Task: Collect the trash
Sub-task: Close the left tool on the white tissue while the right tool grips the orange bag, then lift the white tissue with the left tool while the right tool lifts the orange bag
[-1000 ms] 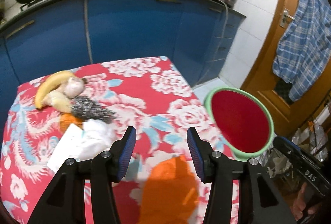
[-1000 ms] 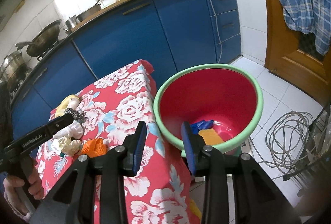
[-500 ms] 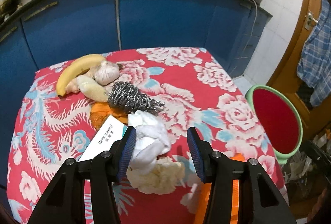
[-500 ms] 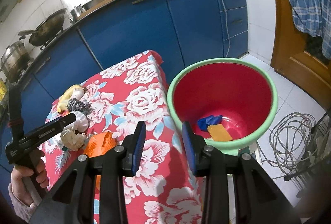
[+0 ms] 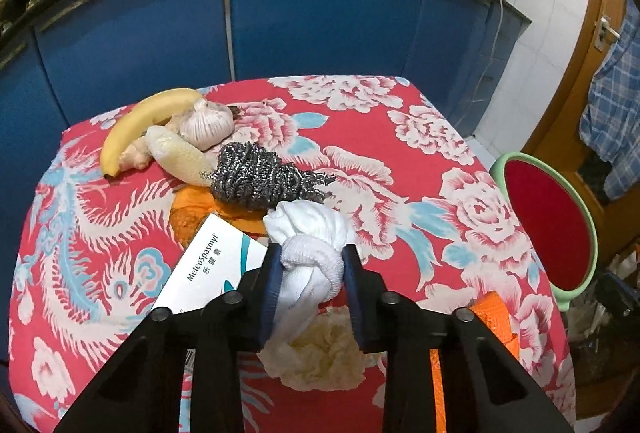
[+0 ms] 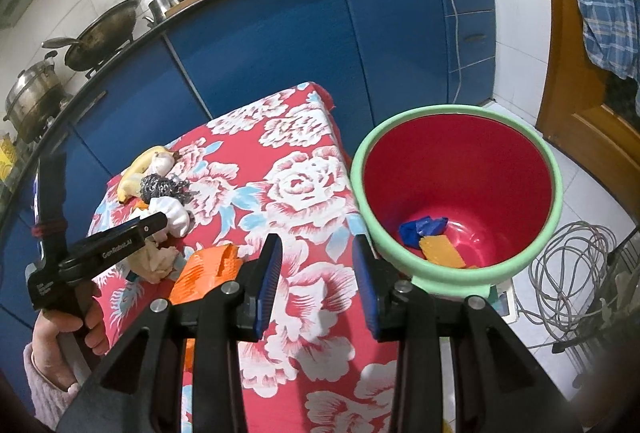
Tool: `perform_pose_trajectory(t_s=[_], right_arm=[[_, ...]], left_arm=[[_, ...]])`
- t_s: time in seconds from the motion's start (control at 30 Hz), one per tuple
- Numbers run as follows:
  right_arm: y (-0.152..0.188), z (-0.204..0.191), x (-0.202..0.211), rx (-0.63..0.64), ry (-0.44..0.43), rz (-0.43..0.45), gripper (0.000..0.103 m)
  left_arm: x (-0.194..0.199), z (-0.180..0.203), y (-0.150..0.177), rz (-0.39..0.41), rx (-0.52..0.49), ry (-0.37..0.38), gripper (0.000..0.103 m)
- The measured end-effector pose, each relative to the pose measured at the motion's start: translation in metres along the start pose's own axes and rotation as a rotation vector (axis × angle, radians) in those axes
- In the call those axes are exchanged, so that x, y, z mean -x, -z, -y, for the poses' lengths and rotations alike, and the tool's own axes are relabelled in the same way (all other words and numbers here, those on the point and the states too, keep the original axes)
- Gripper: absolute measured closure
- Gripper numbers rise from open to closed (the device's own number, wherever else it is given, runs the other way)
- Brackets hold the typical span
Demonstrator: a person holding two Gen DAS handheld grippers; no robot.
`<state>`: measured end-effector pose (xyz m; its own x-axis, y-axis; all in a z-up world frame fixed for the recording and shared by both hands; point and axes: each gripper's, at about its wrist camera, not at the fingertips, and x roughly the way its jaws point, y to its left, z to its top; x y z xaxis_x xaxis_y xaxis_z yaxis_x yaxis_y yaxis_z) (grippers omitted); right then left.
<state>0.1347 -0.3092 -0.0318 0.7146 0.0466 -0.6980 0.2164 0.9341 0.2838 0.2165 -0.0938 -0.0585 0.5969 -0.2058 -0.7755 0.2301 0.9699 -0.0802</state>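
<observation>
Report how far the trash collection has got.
Done: a blue scrap and an orange piece already lie in the red bin. In hand: the left tool is closed around the white knotted cloth on the table; the right tool hangs open and empty. Left: the crumpled yellowish tissue, the medicine box and the orange wrapper.

One banana (image 5: 138,121), one garlic bulb (image 5: 206,121), one steel scourer (image 5: 256,179), one bin (image 6: 460,277), perhaps two scraps inside.
</observation>
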Motion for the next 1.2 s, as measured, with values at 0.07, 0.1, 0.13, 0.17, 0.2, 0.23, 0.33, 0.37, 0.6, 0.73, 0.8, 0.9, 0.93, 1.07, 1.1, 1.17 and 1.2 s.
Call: perform_pose_trajectory(t_s=[0.07,0.1,0.13,0.17,0.2,0.23,0.33,0.37,0.6,0.73,0.8,0.9,0.93,1.07,1.1,1.17,1.2], right_arm=[[0.001,-0.002,-0.001,0.0,-0.005,-0.005,0.065],[0.001,-0.003,-0.001,0.001,-0.008,-0.007,0.065],[0.002,-0.005,-0.001,0.002,-0.011,-0.009,0.065],[0.002,-0.006,-0.002,0.003,-0.015,-0.012,0.065],[0.003,-0.008,-0.002,0.004,-0.019,-0.015,0.065],[0.003,-0.01,-0.003,0.007,-0.023,-0.019,0.065],[0.005,-0.017,-0.005,0.02,-0.034,-0.029,0.065],[0.006,-0.019,-0.006,0.025,-0.039,-0.033,0.065],[0.013,-0.036,-0.014,0.052,-0.068,-0.063,0.065],[0.018,-0.045,-0.024,0.066,-0.078,-0.095,0.063],[0.021,-0.05,-0.028,0.074,-0.08,-0.108,0.062],[0.026,-0.057,-0.033,0.083,-0.086,-0.127,0.062],[0.028,-0.059,-0.035,0.088,-0.087,-0.133,0.062],[0.033,-0.065,-0.044,0.095,-0.083,-0.16,0.062],[0.034,-0.066,-0.046,0.094,-0.085,-0.17,0.062],[0.037,-0.066,-0.052,0.084,-0.095,-0.196,0.062],[0.038,-0.066,-0.055,0.077,-0.101,-0.207,0.062]], left_arm=[[0.001,0.0,0.0,0.003,0.0,0.01,0.078],[0.002,-0.001,0.0,0.004,0.001,0.014,0.08],[0.003,-0.001,0.0,0.007,0.003,0.021,0.08],[0.005,-0.002,0.0,0.01,0.008,0.031,0.081],[0.008,-0.003,0.0,0.014,0.016,0.046,0.081],[0.011,-0.003,0.0,0.018,0.019,0.053,0.081],[0.023,-0.004,0.001,0.042,0.032,0.08,0.081],[0.026,-0.005,0.0,0.047,0.035,0.088,0.081],[0.057,-0.01,-0.002,0.108,0.057,0.138,0.081],[0.069,-0.015,-0.001,0.131,0.066,0.149,0.081],[0.074,-0.017,0.001,0.138,0.069,0.149,0.081],[0.077,-0.021,0.004,0.14,0.079,0.145,0.081],[0.077,-0.023,0.005,0.139,0.082,0.145,0.081],[0.08,-0.029,0.01,0.137,0.091,0.151,0.081],[0.081,-0.03,0.011,0.137,0.092,0.153,0.081],[0.082,-0.03,0.013,0.137,0.094,0.157,0.081],[0.083,-0.031,0.014,0.137,0.096,0.159,0.081]])
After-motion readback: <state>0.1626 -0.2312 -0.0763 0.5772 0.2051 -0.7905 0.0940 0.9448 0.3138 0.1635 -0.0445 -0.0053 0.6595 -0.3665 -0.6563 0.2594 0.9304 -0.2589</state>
